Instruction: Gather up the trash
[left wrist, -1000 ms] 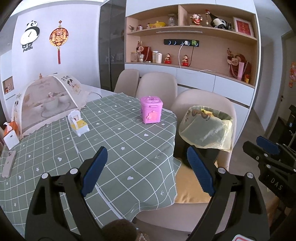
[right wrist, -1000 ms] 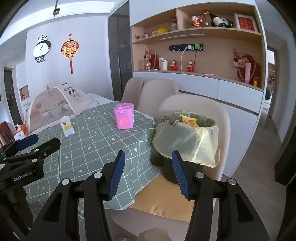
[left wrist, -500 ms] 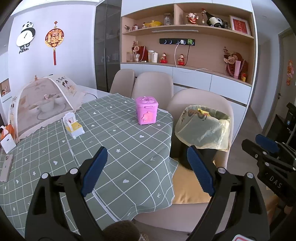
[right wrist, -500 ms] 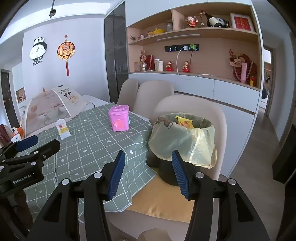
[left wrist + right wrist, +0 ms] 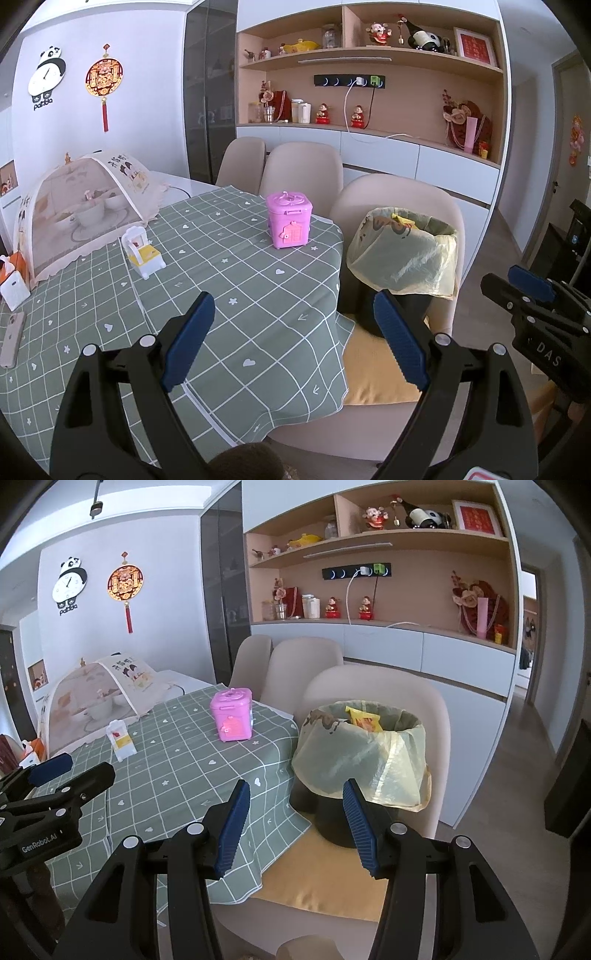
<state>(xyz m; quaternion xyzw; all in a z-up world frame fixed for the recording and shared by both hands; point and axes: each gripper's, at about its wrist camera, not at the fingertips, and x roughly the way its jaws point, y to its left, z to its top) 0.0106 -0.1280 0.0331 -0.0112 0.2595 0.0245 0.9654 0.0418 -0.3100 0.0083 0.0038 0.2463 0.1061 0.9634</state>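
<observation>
A black trash bin with a yellow liner (image 5: 402,254) (image 5: 360,753) stands on a chair seat beside the table; a yellow wrapper (image 5: 364,722) lies in it. On the green checked tablecloth (image 5: 229,295) stand a pink toy box (image 5: 289,225) (image 5: 232,719) and a small white and yellow toy (image 5: 142,254) (image 5: 120,740). My left gripper (image 5: 293,321) is open and empty, above the table's near corner. My right gripper (image 5: 291,805) is open and empty, in front of the bin. Each gripper shows in the other's view: the right one (image 5: 532,295), the left one (image 5: 55,775).
A mesh food cover (image 5: 81,199) sits over dishes at the table's far left. A phone (image 5: 11,338) and a white box (image 5: 14,290) lie at the left edge. Beige chairs (image 5: 301,173) line the far side. Shelves with ornaments (image 5: 369,92) fill the back wall.
Both grippers have drawn back and risen slightly from the table and bin; the scene has shifted a little. Both stay open and empty.
</observation>
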